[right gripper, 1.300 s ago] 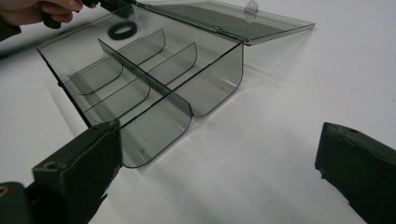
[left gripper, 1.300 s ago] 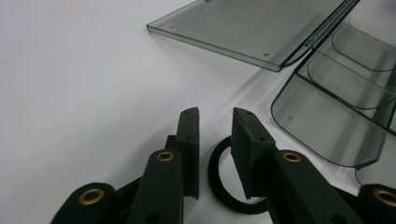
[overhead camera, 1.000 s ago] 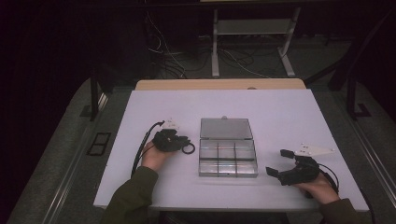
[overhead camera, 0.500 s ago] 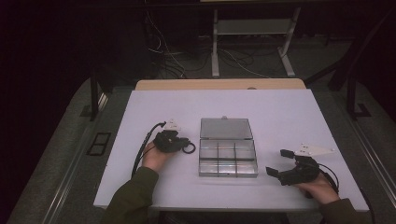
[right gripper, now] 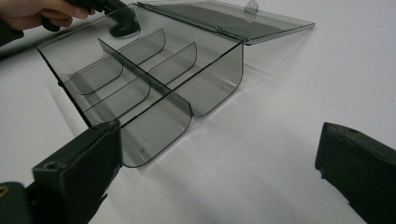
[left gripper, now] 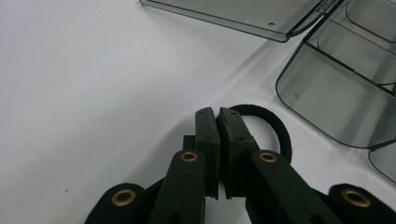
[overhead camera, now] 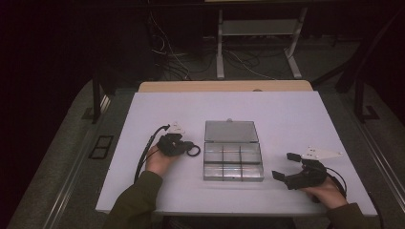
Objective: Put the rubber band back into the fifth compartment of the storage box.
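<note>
A clear grey compartment box (overhead camera: 233,162) lies mid-table, its lid (overhead camera: 231,131) folded flat behind it. A black ring (overhead camera: 193,150) rests just left of the box. My left gripper (overhead camera: 187,147) points at the ring. In the left gripper view its jaws (left gripper: 217,114) have just been closing and now stand together. The ring (left gripper: 275,130) loops out from the tip of the right-hand pad, its near edge caught at the seam. My right gripper (overhead camera: 284,166) rests right of the box, open and holding nothing. In the right gripper view it (right gripper: 219,135) faces the box (right gripper: 140,84).
The white table (overhead camera: 296,119) has bare room behind and on both sides of the box. A wooden strip (overhead camera: 224,86) edges its far side. A metal stand (overhead camera: 260,28) and cables lie on the dark floor beyond.
</note>
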Tool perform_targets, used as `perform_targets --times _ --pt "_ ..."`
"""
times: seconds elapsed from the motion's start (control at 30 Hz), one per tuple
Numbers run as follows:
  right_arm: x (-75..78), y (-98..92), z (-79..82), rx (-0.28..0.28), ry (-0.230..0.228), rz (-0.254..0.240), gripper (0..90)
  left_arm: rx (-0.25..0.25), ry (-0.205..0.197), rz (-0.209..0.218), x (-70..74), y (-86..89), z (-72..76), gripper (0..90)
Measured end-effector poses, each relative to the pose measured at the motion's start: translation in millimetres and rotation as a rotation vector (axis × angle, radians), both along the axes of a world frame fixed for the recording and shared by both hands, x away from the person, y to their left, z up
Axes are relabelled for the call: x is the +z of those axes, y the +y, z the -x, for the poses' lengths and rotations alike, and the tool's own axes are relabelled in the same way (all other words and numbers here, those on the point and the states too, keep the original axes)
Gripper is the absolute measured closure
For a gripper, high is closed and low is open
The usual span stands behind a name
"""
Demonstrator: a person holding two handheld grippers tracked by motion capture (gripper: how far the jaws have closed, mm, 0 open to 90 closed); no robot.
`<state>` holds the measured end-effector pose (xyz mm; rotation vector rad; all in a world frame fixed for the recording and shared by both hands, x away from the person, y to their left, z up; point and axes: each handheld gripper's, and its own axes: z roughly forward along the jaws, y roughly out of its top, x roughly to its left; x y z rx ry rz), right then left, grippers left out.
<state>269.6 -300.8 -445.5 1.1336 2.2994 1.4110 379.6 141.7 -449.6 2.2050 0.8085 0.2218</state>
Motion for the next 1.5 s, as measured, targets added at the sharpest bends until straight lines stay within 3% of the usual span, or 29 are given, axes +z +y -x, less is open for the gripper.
perform_targets --times 0.67,1.07,1.5 --pt "0.4 -0.1 0.3 0.0 0.001 -0.002 0.6 0.024 -0.037 0.065 14.2 10.4 4.5 86.0" --pt "0.3 -0.2 0.2 0.003 -0.002 0.001 0.6 0.013 -0.062 0.118 25.2 10.4 10.8 85.9" --pt "0.2 -0.1 0.1 0.005 -0.003 0.002 0.6 -0.022 -0.098 0.144 38.2 2.3 20.2 85.7"
